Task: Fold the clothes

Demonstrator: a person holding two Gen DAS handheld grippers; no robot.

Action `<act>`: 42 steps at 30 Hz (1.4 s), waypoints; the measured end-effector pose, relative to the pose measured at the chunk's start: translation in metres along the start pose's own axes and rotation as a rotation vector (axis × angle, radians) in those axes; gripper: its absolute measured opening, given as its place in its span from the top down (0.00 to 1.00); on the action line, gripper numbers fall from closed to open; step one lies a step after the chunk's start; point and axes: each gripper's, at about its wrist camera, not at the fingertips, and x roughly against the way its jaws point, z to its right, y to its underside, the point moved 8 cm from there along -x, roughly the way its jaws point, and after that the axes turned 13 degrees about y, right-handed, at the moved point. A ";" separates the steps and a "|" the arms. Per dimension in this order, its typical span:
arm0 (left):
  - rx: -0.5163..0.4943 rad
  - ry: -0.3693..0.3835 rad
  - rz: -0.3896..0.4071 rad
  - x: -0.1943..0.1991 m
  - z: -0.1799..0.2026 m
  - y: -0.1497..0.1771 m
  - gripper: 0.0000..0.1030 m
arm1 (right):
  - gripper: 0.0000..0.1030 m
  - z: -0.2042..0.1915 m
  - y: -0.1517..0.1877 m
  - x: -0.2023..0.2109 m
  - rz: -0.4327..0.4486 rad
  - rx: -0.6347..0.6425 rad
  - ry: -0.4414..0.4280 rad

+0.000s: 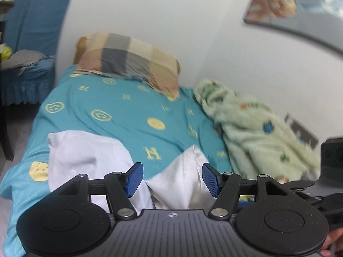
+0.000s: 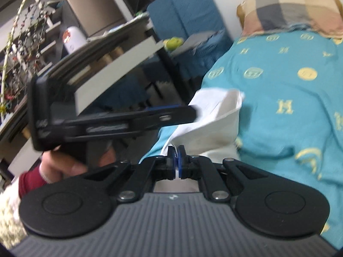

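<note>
1. Right claw (image 2: 177, 160) is pinched tight on a fold of the white garment (image 2: 216, 115), blue pads pressed together with cloth between them.
2. Left claw (image 1: 171, 178) is spread wide, pads not pressing anything; the garment (image 1: 85, 152) lies under and between its fingers, but I can't tell if it touches them.
3. From the right wrist, the left claw (image 2: 193, 111) is seen side-on reaching over the garment, with a hand (image 2: 64, 165) and a dark red sleeve (image 2: 30, 182) behind it.
4. Garment sits on the near end of the bed (image 1: 128, 107), which has a teal sheet with yellow smiley faces and letters.
5. At the far end of the bed, a checked pillow (image 1: 128, 60) leans on the white wall (image 1: 150, 10).
6. A pale green blanket (image 1: 257, 132) is bunched along the wall side of the bed.
7. Off the other side of the bed: a blue chair (image 2: 193, 17) with a grey cloth on the seat, plus a desk and shelves (image 2: 38, 21).
8. A picture (image 1: 289, 6) hangs on the wall above the blanket.
9. Hard to read: everything's motion-blurred, the garment's near part is hidden behind the claw bodies, and I can't say what kind of garment it is.
</note>
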 end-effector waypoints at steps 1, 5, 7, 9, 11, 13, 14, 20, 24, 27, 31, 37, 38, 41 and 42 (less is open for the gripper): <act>-0.008 0.003 -0.025 -0.006 0.001 0.004 0.39 | 0.95 -0.003 0.004 -0.001 -0.013 0.002 -0.001; -0.038 0.013 -0.102 -0.029 0.004 0.018 0.40 | 0.95 -0.010 0.020 -0.005 -0.060 0.019 -0.015; -0.026 0.003 -0.123 -0.041 -0.003 0.021 0.67 | 0.95 -0.009 0.022 -0.008 -0.072 0.023 -0.008; 0.027 0.008 -0.113 -0.043 -0.013 0.020 0.95 | 0.95 -0.003 0.023 -0.008 -0.077 0.012 0.011; 0.082 0.021 -0.083 -0.040 -0.022 0.017 0.94 | 0.95 0.008 0.019 -0.005 -0.058 -0.026 0.046; 0.117 0.040 -0.027 -0.029 -0.026 0.009 0.93 | 0.95 0.029 0.007 0.005 -0.010 -0.092 0.097; 0.132 0.049 0.000 -0.024 -0.028 0.005 0.92 | 0.95 0.043 -0.001 0.012 0.025 -0.134 0.123; 0.143 0.026 0.068 -0.009 -0.030 -0.006 0.62 | 0.95 0.139 -0.039 0.049 0.179 -0.365 0.291; 0.131 -0.026 0.062 -0.012 -0.034 -0.007 0.52 | 0.95 0.190 -0.049 0.063 0.235 -0.464 0.399; 0.108 -0.107 0.068 -0.016 -0.041 -0.006 0.41 | 0.95 0.217 -0.056 0.073 0.297 -0.480 0.510; 0.076 -0.187 0.001 -0.038 -0.053 0.002 0.34 | 0.95 0.241 -0.052 0.075 0.323 -0.482 0.649; 0.051 -0.273 -0.149 -0.068 -0.069 0.032 0.88 | 0.93 0.255 -0.037 0.051 0.257 -0.510 0.709; 0.047 -0.280 -0.152 -0.067 -0.069 0.034 0.91 | 0.93 0.253 -0.036 0.049 0.257 -0.499 0.714; 0.099 -0.244 -0.052 -0.041 -0.063 0.021 0.97 | 0.92 0.248 -0.037 0.051 0.267 -0.473 0.726; 0.137 -0.225 -0.003 -0.027 -0.060 0.014 0.97 | 0.92 0.246 -0.037 0.053 0.272 -0.463 0.727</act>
